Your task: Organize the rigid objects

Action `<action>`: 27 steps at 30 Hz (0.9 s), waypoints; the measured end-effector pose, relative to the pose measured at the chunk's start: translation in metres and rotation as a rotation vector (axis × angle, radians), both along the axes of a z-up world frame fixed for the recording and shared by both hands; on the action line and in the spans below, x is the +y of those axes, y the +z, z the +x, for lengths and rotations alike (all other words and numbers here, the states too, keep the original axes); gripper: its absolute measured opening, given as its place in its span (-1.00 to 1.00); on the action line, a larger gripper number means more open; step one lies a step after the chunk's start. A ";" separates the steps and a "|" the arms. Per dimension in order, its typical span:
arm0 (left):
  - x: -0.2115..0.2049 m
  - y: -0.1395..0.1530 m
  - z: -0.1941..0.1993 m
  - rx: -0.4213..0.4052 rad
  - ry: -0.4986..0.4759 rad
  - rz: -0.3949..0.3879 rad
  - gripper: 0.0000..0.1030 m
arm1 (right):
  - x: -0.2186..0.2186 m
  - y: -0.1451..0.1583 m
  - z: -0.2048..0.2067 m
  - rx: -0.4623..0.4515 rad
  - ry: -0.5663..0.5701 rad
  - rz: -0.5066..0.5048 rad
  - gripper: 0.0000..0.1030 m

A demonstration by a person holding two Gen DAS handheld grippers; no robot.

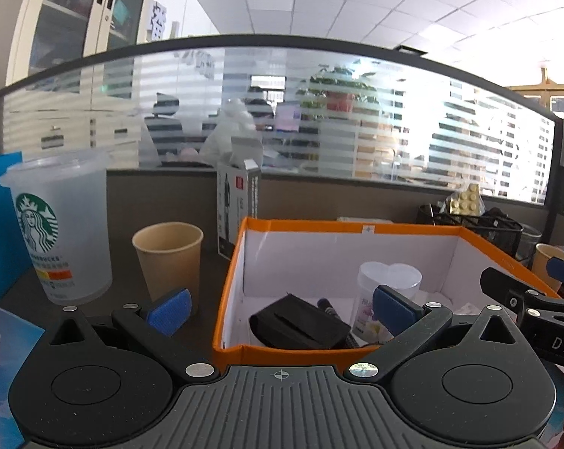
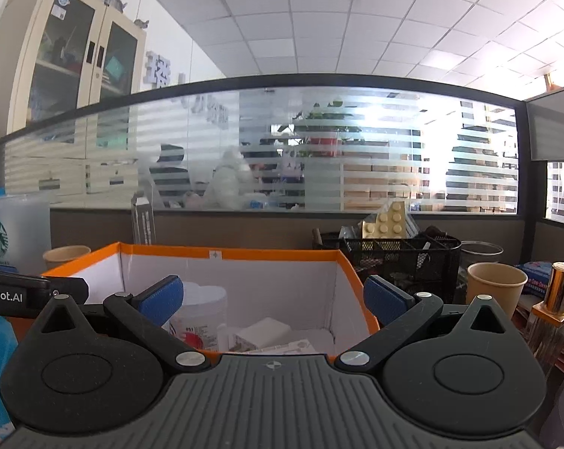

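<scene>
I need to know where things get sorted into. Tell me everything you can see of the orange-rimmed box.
The orange-rimmed box is an open-topped rectangular carton, apparently cardboard, orange outside and along its rim, white inside. It stands upright on the desk, no lid in view. Inside lie a black case, a white lidded jar and small white packages. A paper cup stands to its left, a black mesh organizer to its right.

We look from each gripper forward along its own fingers, low over the desk and facing the glass partition (image 1: 319, 119). Between the left fingers (image 1: 169, 310) sits the near left corner of the orange-rimmed box (image 1: 229, 284), close in. Between the right fingers (image 2: 385, 299) lies the same box's interior, its right wall (image 2: 353, 288) just inside the right finger. Both views share the box, the partition and the mesh organiser (image 2: 401, 258) (beyond the box).
</scene>
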State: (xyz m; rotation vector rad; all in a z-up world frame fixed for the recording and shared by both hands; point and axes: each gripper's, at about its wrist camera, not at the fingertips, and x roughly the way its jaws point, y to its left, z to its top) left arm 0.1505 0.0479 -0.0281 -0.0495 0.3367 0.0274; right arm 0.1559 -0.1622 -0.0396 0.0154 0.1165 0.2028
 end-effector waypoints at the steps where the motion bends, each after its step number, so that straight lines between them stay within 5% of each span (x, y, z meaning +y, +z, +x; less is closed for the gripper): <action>1: 0.000 0.001 -0.001 -0.004 0.000 0.000 1.00 | -0.001 0.000 0.000 0.002 -0.001 0.001 1.00; 27: -0.002 0.000 -0.003 -0.001 0.016 0.037 1.00 | -0.002 0.001 -0.001 0.003 0.000 -0.009 1.00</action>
